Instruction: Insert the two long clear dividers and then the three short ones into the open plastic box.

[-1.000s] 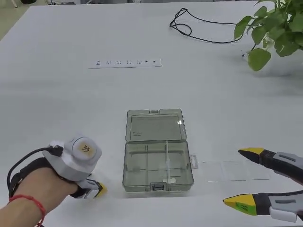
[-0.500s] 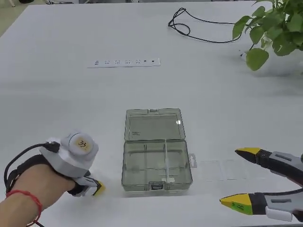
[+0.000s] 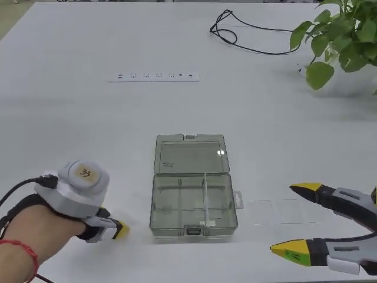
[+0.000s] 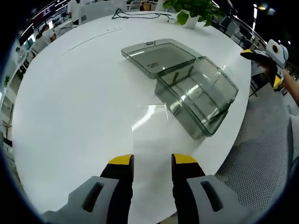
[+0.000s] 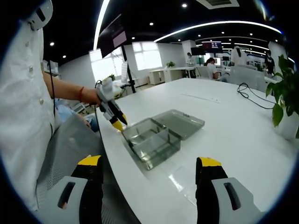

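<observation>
Left gripper [image 4: 153, 162] has slid away from the box [image 3: 171, 229], further toward the left edge of the table [image 3: 88, 118] along the near edge, and is now well apart from the box wall. The slight shift of the whole head view is the camera, not the box. Right gripper [image 3: 297, 219] keeps about the same place by the near edge, right of the box.

Claws: in its own view the left one's jaws are a little apart, with nothing between. The right one is spread wide and empty, tips pointing toward the box.

Box sits by the near edge, about midway along it, lid [image 3: 191, 154] laid flat toward the far edge. One long divider [image 3: 205, 197] stands upright inside, running near-to-far, right of centre. A fainter line left of centre may be a second long one or a moulded slot — cannot tell.

Short dividers [image 3: 277, 211] lie flat on the table just right of the box, between it and the right gripper. They are clear on white, so the count is hard to make out; it looks like two or three.

Reading: the left hand has cleared off from the box. The right, open and nearest the loose pieces, looks set for the next pickup. These are thin flat pieces on a smooth top — likely awkward to get a jaw under, and one could skate away.
</observation>
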A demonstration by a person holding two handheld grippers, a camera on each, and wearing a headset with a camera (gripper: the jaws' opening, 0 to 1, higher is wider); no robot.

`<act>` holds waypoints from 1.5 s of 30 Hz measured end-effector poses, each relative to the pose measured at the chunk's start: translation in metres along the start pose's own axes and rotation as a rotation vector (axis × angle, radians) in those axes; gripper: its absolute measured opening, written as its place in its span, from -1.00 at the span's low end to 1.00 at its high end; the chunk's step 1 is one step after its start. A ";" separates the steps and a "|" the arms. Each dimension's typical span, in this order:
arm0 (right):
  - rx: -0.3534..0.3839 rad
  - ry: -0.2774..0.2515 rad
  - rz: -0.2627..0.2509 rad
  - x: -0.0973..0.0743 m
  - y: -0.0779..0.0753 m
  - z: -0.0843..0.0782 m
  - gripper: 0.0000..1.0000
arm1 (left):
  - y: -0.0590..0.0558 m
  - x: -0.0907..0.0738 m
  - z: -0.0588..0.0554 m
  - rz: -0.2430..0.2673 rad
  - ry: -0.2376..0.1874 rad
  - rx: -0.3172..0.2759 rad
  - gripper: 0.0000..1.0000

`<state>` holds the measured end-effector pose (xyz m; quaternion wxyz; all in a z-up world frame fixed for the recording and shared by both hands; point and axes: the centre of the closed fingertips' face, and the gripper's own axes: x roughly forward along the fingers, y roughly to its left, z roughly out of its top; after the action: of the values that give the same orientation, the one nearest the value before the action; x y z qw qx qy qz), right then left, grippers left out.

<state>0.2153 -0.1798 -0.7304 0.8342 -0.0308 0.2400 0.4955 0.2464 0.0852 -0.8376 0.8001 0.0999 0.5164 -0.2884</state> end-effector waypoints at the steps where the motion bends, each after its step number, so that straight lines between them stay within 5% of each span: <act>1: 0.000 0.002 0.001 0.000 0.000 0.001 0.64 | -0.001 -0.003 0.001 -0.004 -0.015 -0.012 -0.40; 13: -0.011 0.003 0.014 0.009 0.008 0.019 0.63 | -0.012 -0.038 0.030 -0.039 -0.208 -0.126 -0.40; 24: -0.005 -0.028 0.030 0.026 0.022 0.057 0.48 | -0.045 -0.065 0.073 -0.134 -0.393 -0.166 -0.40; 30: 0.040 -0.064 0.032 0.036 0.027 0.079 0.19 | -0.065 -0.076 0.093 -0.192 -0.481 -0.184 -0.40; 37: 0.131 -0.122 0.018 0.055 0.035 0.110 -0.08 | -0.084 -0.084 0.108 -0.234 -0.552 -0.182 -0.40; 45: 0.175 -0.093 -0.009 0.077 0.035 0.110 -0.39 | -0.099 -0.084 0.116 -0.262 -0.583 -0.162 -0.40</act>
<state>0.2570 -0.0673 -0.6596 0.8462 0.0641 0.2431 0.4697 0.2539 -0.0181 -0.6977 0.8757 -0.1180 0.2955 -0.3633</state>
